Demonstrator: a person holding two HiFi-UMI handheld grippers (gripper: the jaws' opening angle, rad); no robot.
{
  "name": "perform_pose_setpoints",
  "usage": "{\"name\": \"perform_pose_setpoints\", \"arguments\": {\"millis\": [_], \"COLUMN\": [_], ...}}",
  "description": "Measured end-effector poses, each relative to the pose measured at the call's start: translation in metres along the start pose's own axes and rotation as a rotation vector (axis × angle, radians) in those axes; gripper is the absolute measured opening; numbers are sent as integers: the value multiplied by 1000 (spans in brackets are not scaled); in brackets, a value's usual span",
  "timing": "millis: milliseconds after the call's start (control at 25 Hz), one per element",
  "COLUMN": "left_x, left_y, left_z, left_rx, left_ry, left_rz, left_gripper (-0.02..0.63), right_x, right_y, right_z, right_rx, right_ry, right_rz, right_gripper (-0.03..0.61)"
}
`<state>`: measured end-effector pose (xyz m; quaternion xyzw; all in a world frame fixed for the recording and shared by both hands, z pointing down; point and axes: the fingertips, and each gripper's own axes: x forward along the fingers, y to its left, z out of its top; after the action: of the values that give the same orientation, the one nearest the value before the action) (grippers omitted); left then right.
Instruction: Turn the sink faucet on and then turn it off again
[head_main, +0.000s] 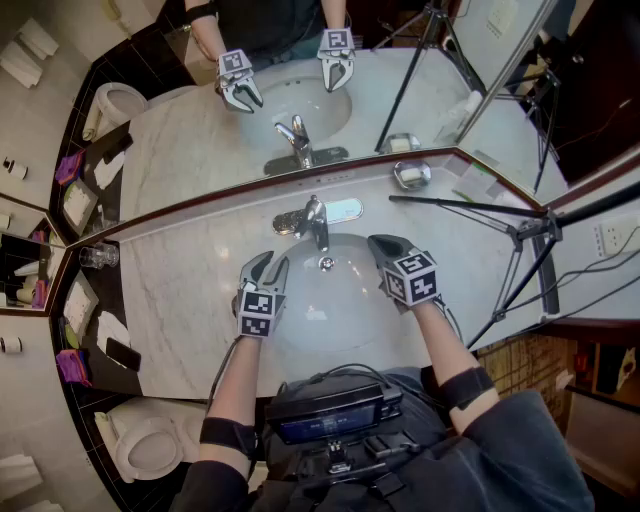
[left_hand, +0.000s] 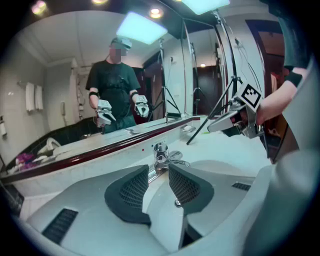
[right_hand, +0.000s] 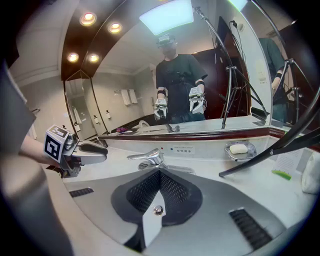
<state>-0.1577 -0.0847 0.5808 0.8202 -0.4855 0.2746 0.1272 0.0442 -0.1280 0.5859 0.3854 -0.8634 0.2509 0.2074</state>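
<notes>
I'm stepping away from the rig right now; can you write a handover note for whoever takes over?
Left gripper: open, empty, over the sink's left side.
Right gripper: shut, empty, over its right side.
Faucet: at the sink's back edge, touched by neither gripper; no water visibly running.
Done: nothing that shows.
Left: turn the faucet on, then off.

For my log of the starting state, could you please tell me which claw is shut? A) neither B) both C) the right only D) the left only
C: the pads of the right claw meet with nothing between them, while the left claw stands apart, empty, short of the faucet.
</notes>
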Motion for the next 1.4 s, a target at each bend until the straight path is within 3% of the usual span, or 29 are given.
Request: {"name": "perform_pose_setpoints", "arguments": {"millis": [120,320,480,720,880,1240,1400], "left_x": [20,54,73,99,105,114,115], "left_y": [-5,-3,-4,-8,-9,-7,-9], "left_z": [-10,-2,3,-5,-3,13,16], "left_rx": [194,647,838,947,953,991,980], "left_ry": [65,130,162,189,182,153,163], "left_rz": [-21,24,62,37,38,69,61], "left_gripper": [171,186,206,215,213,110,107], "right_x": [1,0,-7,-16,-18,-19,-19], "right_y": [1,-2,-1,-9,-11,-13,-14], "right_z": [-4,-8,-16,-17,-19,-18,-20], "right_rx": [-3,9,21,25,33,39,43], "right_ry": [4,1,6,0,-2,-8,-6], "right_rz": [-1,-9,-20,-39,-45,-50,-48], "right_gripper": [21,21,21,21,21,21,21]}}
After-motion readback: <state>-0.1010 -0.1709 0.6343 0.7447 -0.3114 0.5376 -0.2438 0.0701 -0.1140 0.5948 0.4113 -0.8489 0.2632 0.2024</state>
